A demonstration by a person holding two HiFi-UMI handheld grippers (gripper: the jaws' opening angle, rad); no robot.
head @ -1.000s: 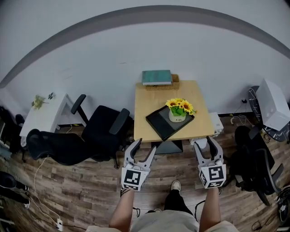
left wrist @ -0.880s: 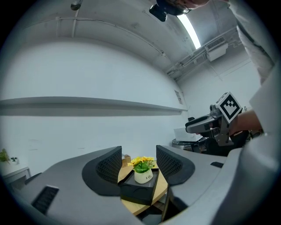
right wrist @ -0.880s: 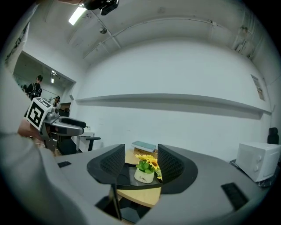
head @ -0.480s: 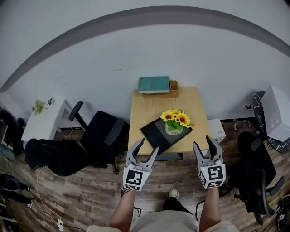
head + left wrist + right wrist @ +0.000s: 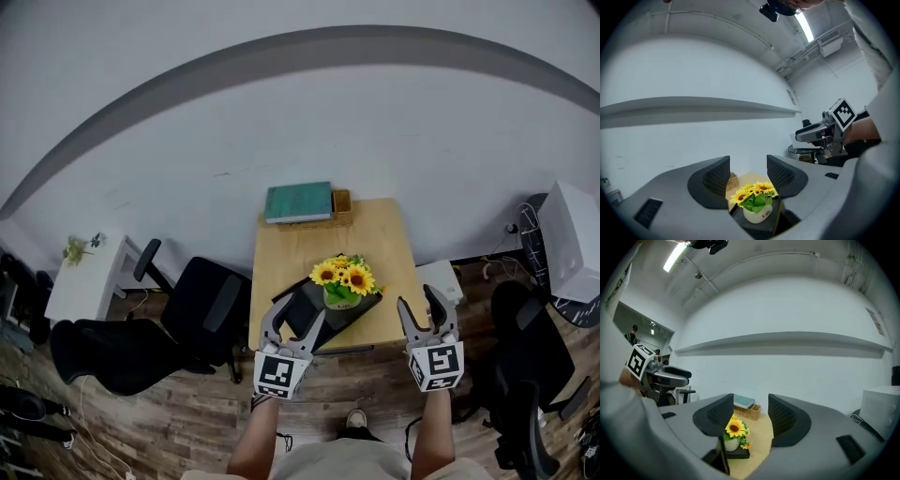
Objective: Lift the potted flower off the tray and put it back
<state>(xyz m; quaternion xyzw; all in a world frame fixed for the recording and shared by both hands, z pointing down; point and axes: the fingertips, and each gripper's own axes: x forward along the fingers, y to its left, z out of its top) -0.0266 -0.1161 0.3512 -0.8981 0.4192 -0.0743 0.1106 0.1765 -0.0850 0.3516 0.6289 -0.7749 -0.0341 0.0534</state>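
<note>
My left gripper (image 5: 298,312) and right gripper (image 5: 419,301) gape empty at lower centre, framing white-potted yellow sunflowers (image 5: 343,278) on a black tray (image 5: 358,313) for lifting.

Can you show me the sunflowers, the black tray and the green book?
sunflowers (image 5: 344,276), head view, on the yellow blooms.
black tray (image 5: 362,311), head view, on its bare right end.
green book (image 5: 298,202), head view, on the middle of its cover.

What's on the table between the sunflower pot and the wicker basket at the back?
Past the tray, only bare tabletop separates the potted flower from the basket; the head view shows it.
</note>
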